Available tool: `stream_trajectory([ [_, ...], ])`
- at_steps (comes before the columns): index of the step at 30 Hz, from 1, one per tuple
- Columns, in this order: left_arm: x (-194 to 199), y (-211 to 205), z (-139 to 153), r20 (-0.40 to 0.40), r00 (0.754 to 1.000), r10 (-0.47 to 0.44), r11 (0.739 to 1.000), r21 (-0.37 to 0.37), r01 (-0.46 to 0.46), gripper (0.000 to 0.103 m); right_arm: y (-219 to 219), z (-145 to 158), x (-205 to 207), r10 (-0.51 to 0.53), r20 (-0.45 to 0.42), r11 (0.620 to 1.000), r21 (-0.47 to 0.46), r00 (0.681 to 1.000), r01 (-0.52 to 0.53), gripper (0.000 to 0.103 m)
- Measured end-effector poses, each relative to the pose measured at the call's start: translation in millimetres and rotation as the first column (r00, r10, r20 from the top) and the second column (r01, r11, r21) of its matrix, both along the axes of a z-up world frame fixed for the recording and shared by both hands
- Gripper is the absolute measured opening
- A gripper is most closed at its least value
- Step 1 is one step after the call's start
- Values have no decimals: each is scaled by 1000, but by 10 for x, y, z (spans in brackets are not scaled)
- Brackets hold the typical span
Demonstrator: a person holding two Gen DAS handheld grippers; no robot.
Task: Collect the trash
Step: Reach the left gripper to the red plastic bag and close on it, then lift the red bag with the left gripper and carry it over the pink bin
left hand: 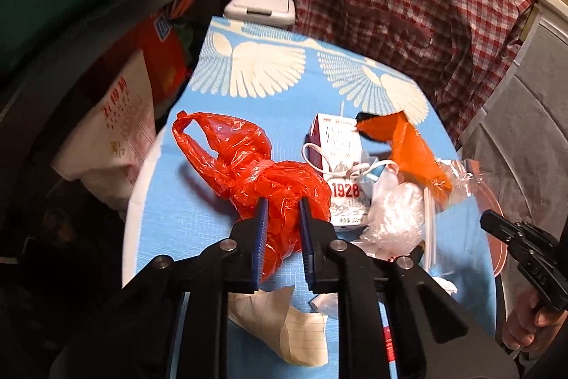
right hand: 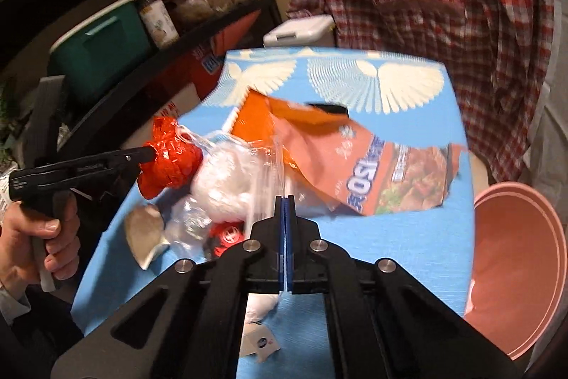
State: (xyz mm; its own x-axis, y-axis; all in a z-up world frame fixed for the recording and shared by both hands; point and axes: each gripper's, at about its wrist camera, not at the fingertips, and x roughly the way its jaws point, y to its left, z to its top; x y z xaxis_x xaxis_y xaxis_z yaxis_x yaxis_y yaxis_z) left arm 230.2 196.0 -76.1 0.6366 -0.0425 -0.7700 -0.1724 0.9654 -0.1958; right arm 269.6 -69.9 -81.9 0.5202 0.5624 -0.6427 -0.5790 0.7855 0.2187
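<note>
In the left wrist view my left gripper (left hand: 283, 206) is shut on a crumpled red plastic bag (left hand: 248, 166) lying on the blue mat. From the right wrist view the same gripper (right hand: 152, 154) and the red plastic bag (right hand: 170, 162) show at the left. My right gripper (right hand: 285, 199) has its blue pads pressed together on the thin lower edge of an orange snack bag (right hand: 355, 173), which hangs tilted and blurred above the mat. That snack bag (left hand: 415, 151) rises beside a "1928" milk carton (left hand: 340, 173), with the right gripper (left hand: 488, 219) below it.
Clear plastic wads (left hand: 394, 212), a white straw (left hand: 429, 229) and a lined paper scrap (left hand: 294, 325) lie on the mat (left hand: 198, 201). A pink bin (right hand: 514, 272) stands off the table's right edge. Cluttered shelves (right hand: 106, 34) are left, with a plaid shirt (left hand: 408, 6) and a white lidded bin (left hand: 261, 7) behind.
</note>
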Motion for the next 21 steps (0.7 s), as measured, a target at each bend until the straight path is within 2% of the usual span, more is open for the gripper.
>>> stream_trajectory([
  [7,-194,-64,302,78,997,28,999,33,-30,17,-98,322,-202,-7,67,999,45,998,4,1],
  [12,-370,-102,504,130,990,48,998,29,-52,17,-207,500,-352,-22,99,997,72,995,14,1],
  [21,-653,-324,785,216,976,33,999,29,-40,17,-486,765,-595,-60,150,993,114,987,43,1],
])
